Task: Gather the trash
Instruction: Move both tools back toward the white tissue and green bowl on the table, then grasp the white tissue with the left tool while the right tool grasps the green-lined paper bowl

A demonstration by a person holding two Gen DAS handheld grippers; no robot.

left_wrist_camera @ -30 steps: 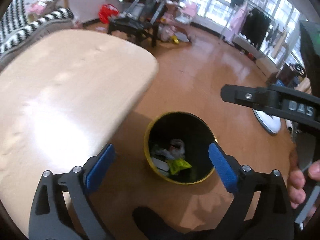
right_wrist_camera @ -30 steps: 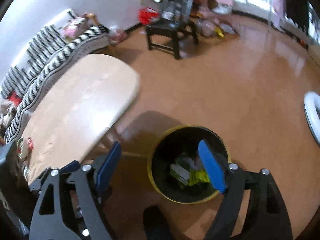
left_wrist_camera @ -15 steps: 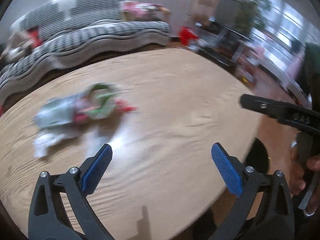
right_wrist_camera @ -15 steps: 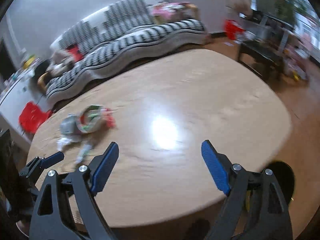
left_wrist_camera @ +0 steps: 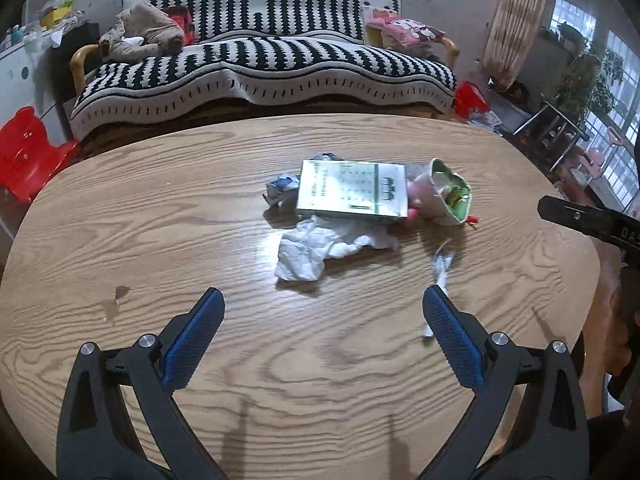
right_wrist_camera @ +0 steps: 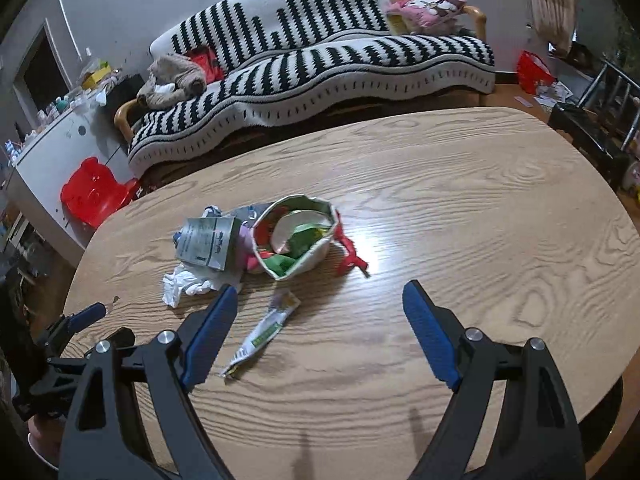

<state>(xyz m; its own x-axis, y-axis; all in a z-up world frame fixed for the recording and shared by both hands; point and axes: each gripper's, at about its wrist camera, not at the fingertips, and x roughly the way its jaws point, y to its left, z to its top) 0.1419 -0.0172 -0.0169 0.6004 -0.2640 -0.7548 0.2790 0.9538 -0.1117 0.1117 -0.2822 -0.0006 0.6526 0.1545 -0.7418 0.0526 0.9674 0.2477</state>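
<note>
Two grippers hung over the table, the left gripper and the right gripper, each with its jaws spread wide and nothing between the blue pads. The trash lay in one loose cluster near the table's middle, six pieces that could be counted: one flat box, one torn cup lying on its side with green and red scraps inside, one white tissue, one small crumpled blue-and-white wad, one red scrap and one long sachet. The sachet lay nearest the grippers, apart from the heap; in the left view its lower end was hidden behind the right pad. The tissue touched the box's near edge, and the cup lay just beside the box. Bare wood ran all round the cluster to the rounded edge, widest on the right side. What lay under the box could not be made out. A striped sofa stood beyond the far edge and one red stool at the left. A hand was cut off at the frame's edge.
</note>
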